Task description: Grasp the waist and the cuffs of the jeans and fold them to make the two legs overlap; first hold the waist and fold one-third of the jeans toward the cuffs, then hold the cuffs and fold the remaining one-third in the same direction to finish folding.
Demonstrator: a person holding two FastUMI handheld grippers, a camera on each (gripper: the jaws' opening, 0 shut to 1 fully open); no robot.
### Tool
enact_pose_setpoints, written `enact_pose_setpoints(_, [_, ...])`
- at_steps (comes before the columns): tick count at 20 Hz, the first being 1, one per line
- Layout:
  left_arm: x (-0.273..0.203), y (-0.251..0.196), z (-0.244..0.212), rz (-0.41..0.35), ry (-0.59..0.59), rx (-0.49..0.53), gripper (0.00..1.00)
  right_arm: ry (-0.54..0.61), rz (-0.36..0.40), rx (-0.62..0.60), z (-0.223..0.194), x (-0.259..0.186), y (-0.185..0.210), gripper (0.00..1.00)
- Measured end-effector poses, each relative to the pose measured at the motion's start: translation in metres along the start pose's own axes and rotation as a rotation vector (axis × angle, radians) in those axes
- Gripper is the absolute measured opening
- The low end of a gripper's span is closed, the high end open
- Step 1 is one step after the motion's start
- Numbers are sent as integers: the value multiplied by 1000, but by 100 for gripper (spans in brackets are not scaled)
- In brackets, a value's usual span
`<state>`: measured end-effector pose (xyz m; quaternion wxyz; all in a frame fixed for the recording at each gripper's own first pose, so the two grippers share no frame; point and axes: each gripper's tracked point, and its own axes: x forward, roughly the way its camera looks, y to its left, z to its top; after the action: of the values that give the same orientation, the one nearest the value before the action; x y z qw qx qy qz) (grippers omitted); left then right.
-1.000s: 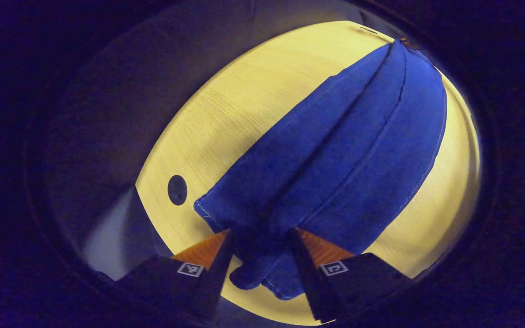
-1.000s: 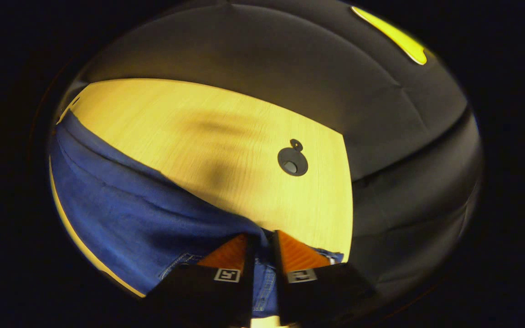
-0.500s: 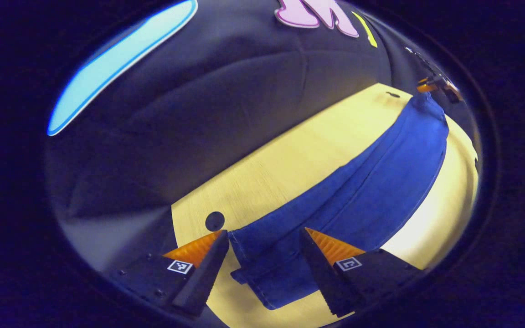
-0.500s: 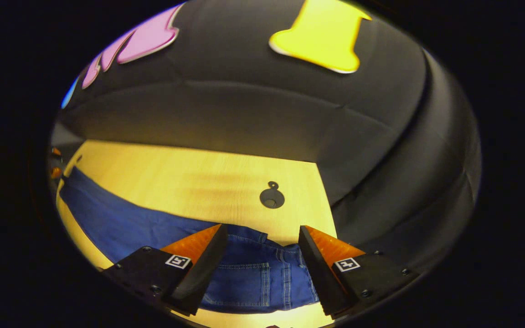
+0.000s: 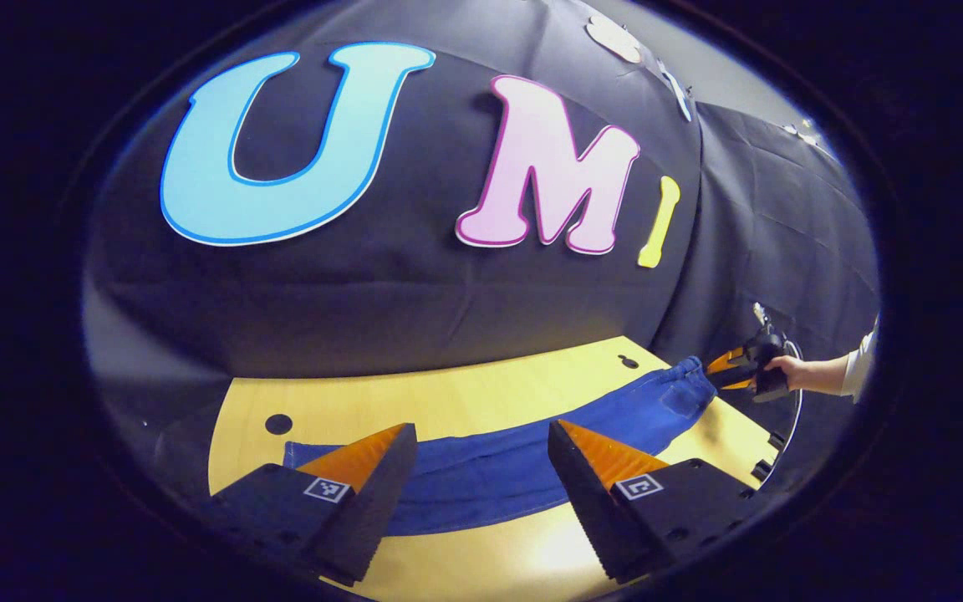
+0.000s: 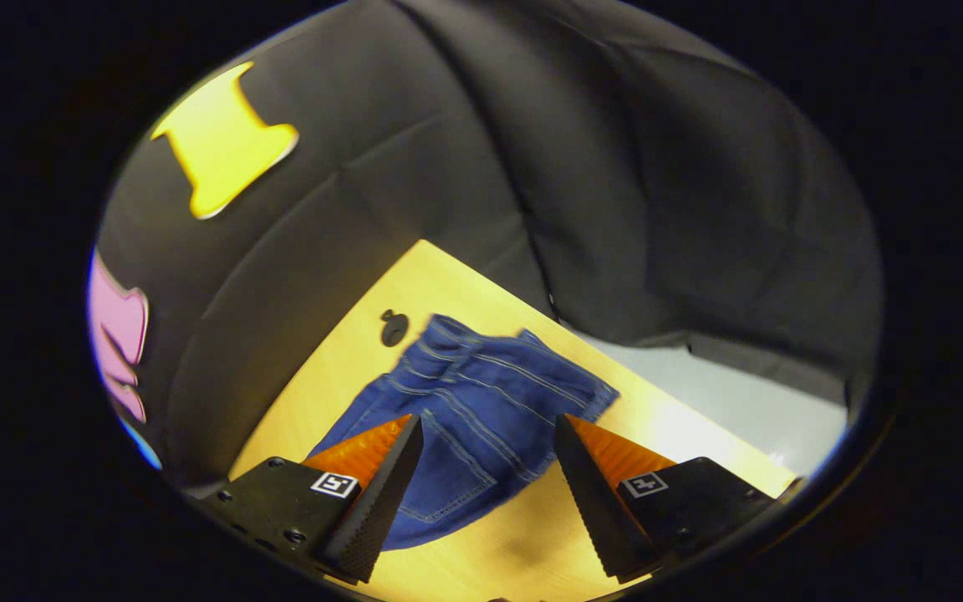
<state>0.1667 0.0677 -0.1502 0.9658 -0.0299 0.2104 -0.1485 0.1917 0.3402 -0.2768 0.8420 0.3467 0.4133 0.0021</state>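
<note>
The blue jeans [image 5: 490, 472] lie flat on the light wooden table [image 5: 448, 401] as one long strip, the legs stacked. In the left gripper view my left gripper [image 5: 481, 429] hovers open over the cuff end, touching nothing. At the far waist end a hand [image 5: 791, 370] holds my right gripper [image 5: 728, 372]. In the right gripper view the waist and back pocket of the jeans [image 6: 481, 401] lie below my right gripper [image 6: 488, 420], which is open and holds nothing.
The table has a round cable hole [image 5: 278, 424] near the cuffs and another hole [image 6: 394, 328] beside the waist. The black cloth wall [image 5: 415, 276] stands behind the table. Past the table's right edge [image 6: 632, 376] is pale floor [image 6: 724, 401].
Both grippers have opened and let go of the jeans, then risen and tilted up away from the cloth. The jeans now rest flat on the table.
</note>
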Motion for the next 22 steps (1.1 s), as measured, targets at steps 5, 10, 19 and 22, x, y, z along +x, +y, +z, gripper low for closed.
enact_pose_setpoints(5, [-18,-42,-13,-22,44,63,99,80,18,205,-38,20,1,98])
enact_pose_setpoints(10, [-27,-35,-35,31,110,72,99,80,-40,291,-44,48,-5,41])
enact_pose_setpoints(19, [-52,-23,-43,94,124,64,99,-56,114,187,-12,4,20,5])
enact_pose_setpoints(22, [-67,-26,-48,97,113,55,99,-122,240,61,10,-38,66,5])
